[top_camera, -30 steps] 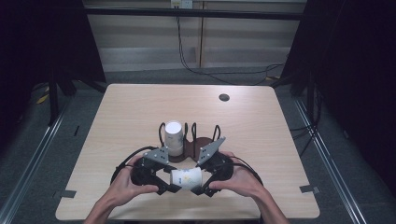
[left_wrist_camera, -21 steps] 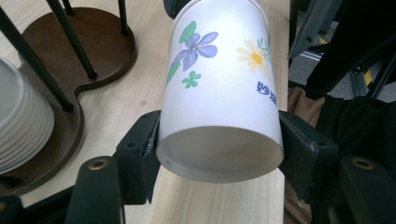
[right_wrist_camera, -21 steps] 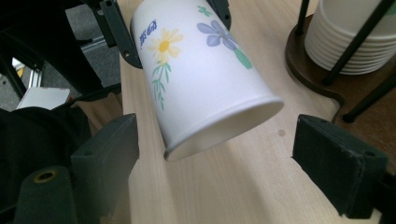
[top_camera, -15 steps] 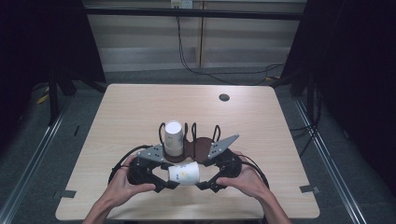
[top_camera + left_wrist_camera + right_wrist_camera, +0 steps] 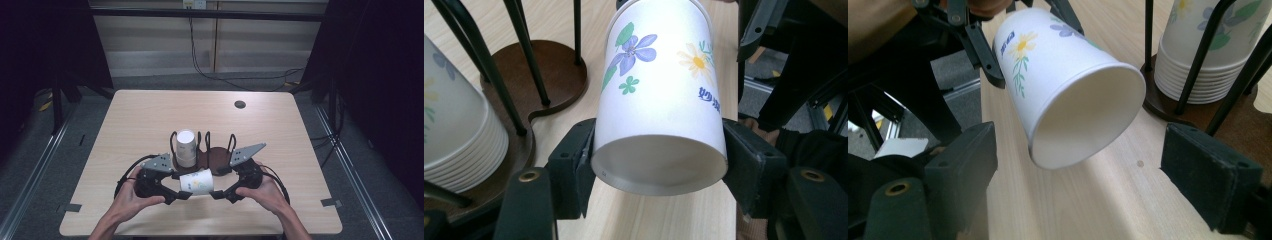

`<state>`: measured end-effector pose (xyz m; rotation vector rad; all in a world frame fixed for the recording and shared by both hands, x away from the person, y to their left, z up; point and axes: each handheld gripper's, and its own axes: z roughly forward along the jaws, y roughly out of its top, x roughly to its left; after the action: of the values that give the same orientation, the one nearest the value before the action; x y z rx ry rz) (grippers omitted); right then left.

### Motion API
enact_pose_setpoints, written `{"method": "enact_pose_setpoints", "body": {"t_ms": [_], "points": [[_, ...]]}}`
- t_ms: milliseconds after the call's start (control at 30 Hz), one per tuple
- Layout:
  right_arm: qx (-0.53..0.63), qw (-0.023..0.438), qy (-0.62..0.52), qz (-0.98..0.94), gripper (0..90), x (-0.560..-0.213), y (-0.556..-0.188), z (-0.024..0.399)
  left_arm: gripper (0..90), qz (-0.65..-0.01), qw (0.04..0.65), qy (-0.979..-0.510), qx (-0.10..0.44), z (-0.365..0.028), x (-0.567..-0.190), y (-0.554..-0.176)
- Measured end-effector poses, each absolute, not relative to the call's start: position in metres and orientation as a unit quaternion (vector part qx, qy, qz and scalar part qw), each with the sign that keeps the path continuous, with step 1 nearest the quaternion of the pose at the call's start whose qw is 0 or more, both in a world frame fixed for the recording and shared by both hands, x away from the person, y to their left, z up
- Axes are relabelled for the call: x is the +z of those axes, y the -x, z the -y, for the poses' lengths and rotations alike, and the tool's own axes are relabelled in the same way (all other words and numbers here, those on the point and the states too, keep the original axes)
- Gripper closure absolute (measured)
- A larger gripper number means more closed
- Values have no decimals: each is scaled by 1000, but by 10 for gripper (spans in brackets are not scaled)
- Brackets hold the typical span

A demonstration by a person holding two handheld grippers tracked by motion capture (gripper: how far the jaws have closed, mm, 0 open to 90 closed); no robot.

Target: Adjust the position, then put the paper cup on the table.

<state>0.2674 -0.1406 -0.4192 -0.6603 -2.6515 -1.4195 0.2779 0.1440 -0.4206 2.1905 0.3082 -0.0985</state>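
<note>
Looking down at pale wooden surface (image 5: 150, 115) in a dark room. Standing near its middle, a wire rack (image 5: 215, 156) holding a stack of cups (image 5: 185, 147). Gripping one paper cup (image 5: 659, 90) sideways with the left gripper (image 5: 659, 170), pads pressing on its base end, just in front of the rack and low over the surface. Keeping the right gripper (image 5: 1085, 160) open, jaws standing wide on both sides of the cup's open mouth, not touching it. Judging this as passing the cup between hands. Probably needing next: closing the right gripper gently on the mouth end without crushing the thin wall.
</note>
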Motion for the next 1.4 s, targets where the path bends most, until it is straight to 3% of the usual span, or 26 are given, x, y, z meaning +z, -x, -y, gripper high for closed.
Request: {"method": "enact_pose_setpoints", "body": {"t_ms": [1400], "points": [[-562,24,207,800,153,-415,-263,143,364,-116,519,-846,-48,-143,-414,-275]]}}
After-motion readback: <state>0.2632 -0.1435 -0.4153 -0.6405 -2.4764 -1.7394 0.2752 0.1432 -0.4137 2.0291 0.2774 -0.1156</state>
